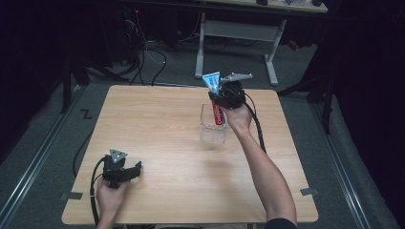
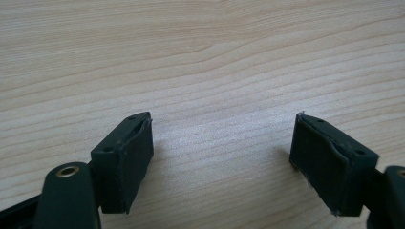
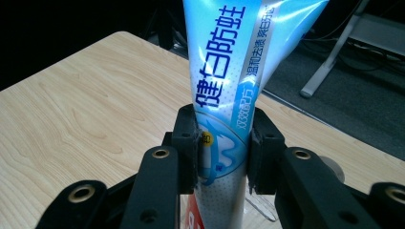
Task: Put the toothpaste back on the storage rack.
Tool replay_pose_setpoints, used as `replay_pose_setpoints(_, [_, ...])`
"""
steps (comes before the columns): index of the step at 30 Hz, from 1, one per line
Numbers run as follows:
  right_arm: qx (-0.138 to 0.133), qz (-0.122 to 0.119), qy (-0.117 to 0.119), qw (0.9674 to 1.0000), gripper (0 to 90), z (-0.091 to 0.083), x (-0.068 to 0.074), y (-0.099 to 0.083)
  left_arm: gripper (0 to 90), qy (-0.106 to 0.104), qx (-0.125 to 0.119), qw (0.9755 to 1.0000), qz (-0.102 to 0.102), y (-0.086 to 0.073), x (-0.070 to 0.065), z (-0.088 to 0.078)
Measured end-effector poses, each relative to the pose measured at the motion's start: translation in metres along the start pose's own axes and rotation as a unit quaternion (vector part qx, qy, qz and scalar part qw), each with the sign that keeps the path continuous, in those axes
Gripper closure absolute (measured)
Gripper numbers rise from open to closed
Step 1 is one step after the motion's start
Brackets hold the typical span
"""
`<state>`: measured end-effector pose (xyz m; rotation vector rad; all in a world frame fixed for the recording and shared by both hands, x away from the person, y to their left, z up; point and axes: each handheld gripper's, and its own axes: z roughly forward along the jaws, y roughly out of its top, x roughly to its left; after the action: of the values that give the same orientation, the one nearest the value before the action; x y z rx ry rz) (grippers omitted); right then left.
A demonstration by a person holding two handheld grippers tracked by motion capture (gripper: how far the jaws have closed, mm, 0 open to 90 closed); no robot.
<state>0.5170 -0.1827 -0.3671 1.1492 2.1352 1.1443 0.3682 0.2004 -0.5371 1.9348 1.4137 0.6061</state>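
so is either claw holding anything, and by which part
The right claw is shut on the toothpaste tube, pinching its flat body around mid-length, lower end in the clear cup. The left claw is open over the table, holding nothing.

I'm working at a pale wooden table (image 1: 157,138), its grain running plain under me. Beyond the table's far edge stands a white desk frame (image 1: 236,36) on grey carpet (image 1: 305,62). Left of that frame, black cables (image 1: 148,59) tangle on the floor. Down each side of the table a metal rail (image 1: 36,157) runs along the floor.
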Motion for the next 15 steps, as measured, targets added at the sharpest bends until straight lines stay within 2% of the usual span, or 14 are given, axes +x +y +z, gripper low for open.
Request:
replay_pose_setpoints(5, [0.003, -0.004, -0.005, 1.0, 69.6, 0.0, -0.001, -0.002, 23.1, 0.0, 0.0, 1.0, 0.0, 0.0, 0.0, 0.0])
replay_pose_setpoints(7, [0.003, 0.005, -0.004, 1.0, 69.6, 0.001, -0.004, -0.005, 23.1, 0.0, -0.001, 1.0, -0.001, 0.0, 0.0, 0.0])
replay_pose_setpoints(15, [0.01, 0.012, -0.005, 0.9999, 69.2, 0.002, -0.008, -0.011, 23.1, 0.0, -0.001, 1.0, -0.002, 0.0, 0.0, 0.0])
